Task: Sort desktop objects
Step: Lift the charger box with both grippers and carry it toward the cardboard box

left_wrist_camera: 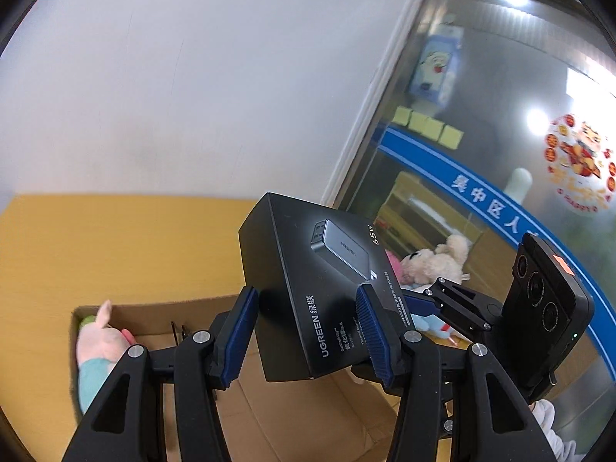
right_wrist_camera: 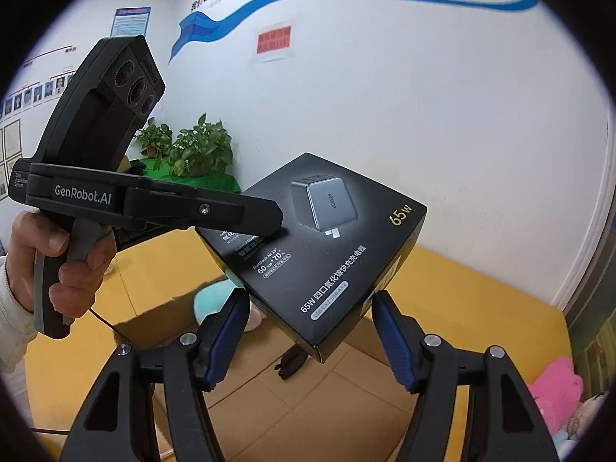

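**Black charger box carried by both claws above the open carton**

You hold one black rectangular cardboard charger box (left_wrist_camera: pixel 319 288) with a printed grey charger and white lettering, tilted and lifted clear of everything beneath it.

1. Left claw (left_wrist_camera: pixel 308 335): its two blue ribbed pads (left_wrist_camera: pixel 240 337) press against opposite long sides of the box near its lower end. The claw is clenched on the box. In the right wrist view this claw (right_wrist_camera: pixel 269 219) reaches in from the left, and its black finger lies across the box's printed face (right_wrist_camera: pixel 327 246). Your hand (right_wrist_camera: pixel 57 261), with a white sleeve at the wrist, grips its handle.

2. Right claw (right_wrist_camera: pixel 308 342): its blue pads (right_wrist_camera: pixel 227 342) bracket the near corner of the box. The left pad touches the box edge. Contact at the right pad looks close but cannot be told for certain. In the left wrist view this claw (left_wrist_camera: pixel 431 300) meets the far right side of the box.

3. Below the box stands an open brown corrugated cardboard carton (left_wrist_camera: pixel 161 315) on the yellow worktop (left_wrist_camera: pixel 115 246). A pink and teal soft toy (left_wrist_camera: pixel 96 350) lies in its left end, and a small black clip-like object (right_wrist_camera: pixel 288 364) lies on its floor.

4. A cream plush animal (left_wrist_camera: pixel 439 258) lies beyond the box, beside the glass partition (left_wrist_camera: pixel 481 96). A bright pink plush (right_wrist_camera: pixel 554 392) lies at the worktop's right edge. Potted green plants (right_wrist_camera: pixel 192 150) stand by the white wall.
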